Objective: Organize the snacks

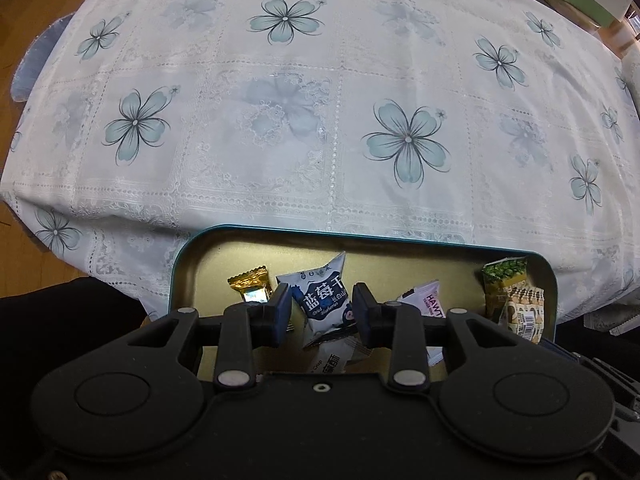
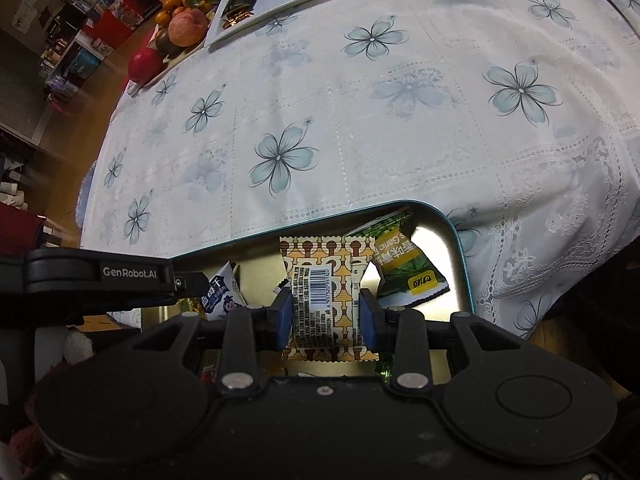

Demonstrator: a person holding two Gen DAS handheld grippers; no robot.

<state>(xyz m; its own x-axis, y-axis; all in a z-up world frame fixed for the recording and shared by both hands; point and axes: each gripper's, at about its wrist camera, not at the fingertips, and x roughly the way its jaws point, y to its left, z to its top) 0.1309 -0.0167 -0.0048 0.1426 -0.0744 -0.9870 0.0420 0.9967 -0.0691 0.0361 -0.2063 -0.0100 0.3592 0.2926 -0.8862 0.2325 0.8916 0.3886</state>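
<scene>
At the near edge of the table, on the white lace tablecloth printed with pale blue flowers (image 1: 280,128), sits a shallow rectangular tin with a teal rim and gold inside (image 1: 188,264), holding a scatter of small wrapped snacks. The left gripper (image 1: 320,306) points down into the tin, its jaws parted around a white and navy blueberry packet (image 1: 324,304); the pads stand clear of the packet on both sides, so nothing is gripped. Just beside it, toward the tin's left end, lies a gold foil candy (image 1: 250,286), and a white packet with pink lettering (image 1: 430,300) lies on its other side. At the tin's right end a green snack bag (image 1: 502,276) and a tan patterned packet with a barcode (image 1: 526,312) lean against the wall.

In the right wrist view, the right gripper (image 2: 326,316) is clamped on that tan patterned packet (image 2: 324,288), both blue pads pressing its sides, above the tin's right corner (image 2: 460,240). The green bag (image 2: 404,268) lies just behind it. At the table's far left corner a white tray of apples and oranges (image 2: 280,4) stands well apart.
</scene>
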